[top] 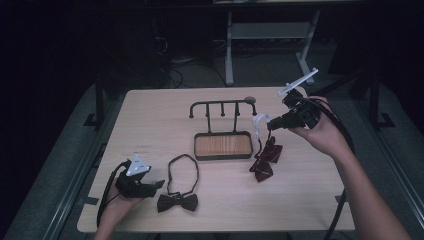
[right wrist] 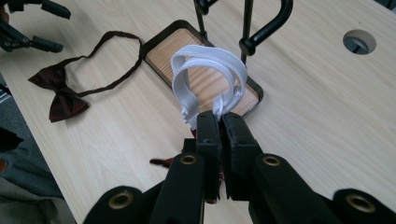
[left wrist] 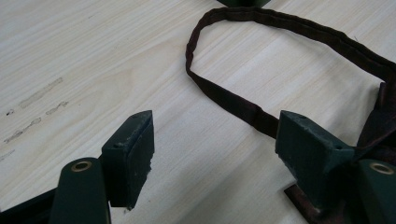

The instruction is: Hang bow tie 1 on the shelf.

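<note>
Your right gripper [right wrist: 219, 123] clamps red bow tie's white strap [right wrist: 210, 70], unhung; rack [top: 222, 107] bare. Left gripper [left wrist: 215, 154] open beside brown bow tie [top: 177, 201], untouched.

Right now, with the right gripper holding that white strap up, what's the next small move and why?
Probably carry the right gripper toward the hook rack. Its jaws are shut on the white strap, whose loop stands open beside the rack's end hook, and the red bow tie dangles below, so hooking looks close.
</note>
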A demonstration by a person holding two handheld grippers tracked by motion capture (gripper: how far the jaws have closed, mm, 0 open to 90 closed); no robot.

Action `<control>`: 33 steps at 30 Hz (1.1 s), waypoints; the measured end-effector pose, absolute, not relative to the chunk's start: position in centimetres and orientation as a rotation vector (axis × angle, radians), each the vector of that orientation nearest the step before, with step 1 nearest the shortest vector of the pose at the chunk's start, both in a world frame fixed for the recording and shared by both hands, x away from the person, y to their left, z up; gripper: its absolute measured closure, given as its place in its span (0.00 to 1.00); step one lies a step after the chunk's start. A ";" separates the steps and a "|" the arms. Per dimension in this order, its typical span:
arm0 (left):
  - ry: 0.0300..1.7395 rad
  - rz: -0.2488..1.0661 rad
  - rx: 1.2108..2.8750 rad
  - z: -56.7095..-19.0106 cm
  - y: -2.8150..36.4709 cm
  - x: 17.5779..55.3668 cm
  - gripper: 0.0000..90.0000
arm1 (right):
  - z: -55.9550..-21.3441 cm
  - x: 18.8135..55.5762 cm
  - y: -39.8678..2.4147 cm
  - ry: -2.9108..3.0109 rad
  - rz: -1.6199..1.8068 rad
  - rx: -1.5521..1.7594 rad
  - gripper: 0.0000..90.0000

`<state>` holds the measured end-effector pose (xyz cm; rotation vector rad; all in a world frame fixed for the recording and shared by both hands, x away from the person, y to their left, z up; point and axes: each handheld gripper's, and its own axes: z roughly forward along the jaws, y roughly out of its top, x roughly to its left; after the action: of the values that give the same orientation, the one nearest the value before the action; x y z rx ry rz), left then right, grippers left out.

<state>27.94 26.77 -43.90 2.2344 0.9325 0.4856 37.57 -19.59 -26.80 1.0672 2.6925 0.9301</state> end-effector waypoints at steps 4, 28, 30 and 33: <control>0.940 0.478 2.227 -43.9 26.8 27.9 0.32 | -26.6 38.3 -19.3 2.687 0.926 1.071 0.95; 0.940 0.471 2.220 -44.0 26.9 28.1 0.32 | -27.3 43.2 -18.3 2.660 0.864 1.194 0.95; 0.940 0.469 2.221 -44.0 26.9 28.1 0.32 | -27.5 43.5 -18.4 2.658 0.857 1.212 0.95; 0.940 0.468 2.220 -44.0 26.9 28.1 0.32 | -27.7 43.8 -18.5 2.660 0.854 1.221 0.95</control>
<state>28.11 26.90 -43.99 2.2204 0.9400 0.4677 43.78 -18.51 -27.69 1.2212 2.6599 0.8537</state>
